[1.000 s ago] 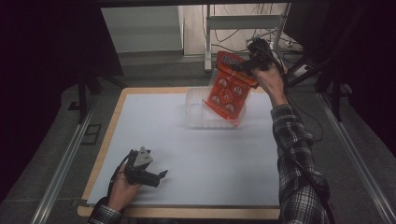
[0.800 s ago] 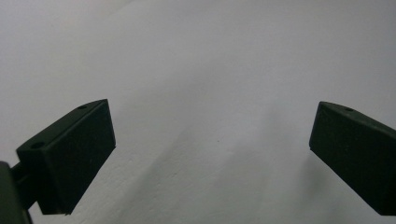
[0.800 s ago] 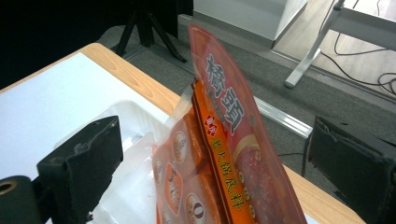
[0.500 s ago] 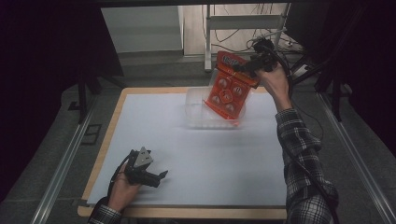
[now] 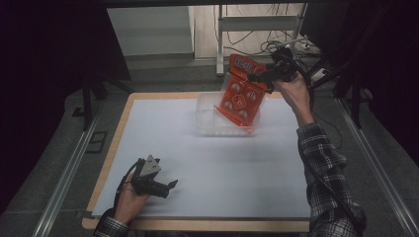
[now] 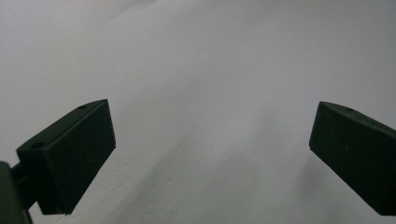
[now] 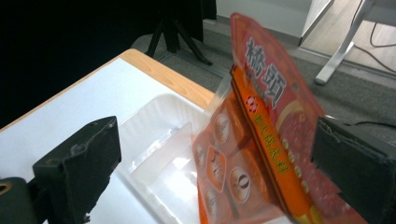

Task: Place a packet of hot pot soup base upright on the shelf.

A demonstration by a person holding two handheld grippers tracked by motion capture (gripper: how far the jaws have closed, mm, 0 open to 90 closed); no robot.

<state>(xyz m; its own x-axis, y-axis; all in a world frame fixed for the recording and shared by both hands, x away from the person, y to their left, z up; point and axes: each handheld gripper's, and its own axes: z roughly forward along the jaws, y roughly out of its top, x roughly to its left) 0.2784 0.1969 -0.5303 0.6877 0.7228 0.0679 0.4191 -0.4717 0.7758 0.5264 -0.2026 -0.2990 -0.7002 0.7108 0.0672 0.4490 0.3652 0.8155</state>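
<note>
The right gripper (image 5: 261, 77) is hanging above the far right part of the table (image 5: 118, 128), raised in the person's right hand (image 5: 295, 89). It is gripping an orange snack packet (image 5: 242, 94) near the packet's top. In the right gripper view the jaws are standing well apart, with the red header of the orange snack packet (image 7: 261, 140) lying against the right jaw, so whether they are truly pinching it cannot be told from there. The packet is hanging tilted, its lower end dipping into a clear plastic tray (image 5: 210, 121) that is sitting on the white sheet (image 5: 207, 168) at the far middle of the table. In the right gripper view the clear plastic tray (image 7: 159, 140) is lying just below and to the left of the packet.

The left gripper (image 5: 165, 187) is resting low at the near left of the table, held in the left hand (image 5: 129, 197), well apart from the tray. Its jaws are spread wide over the bare white sheet (image 6: 210, 93), holding nothing.
</note>
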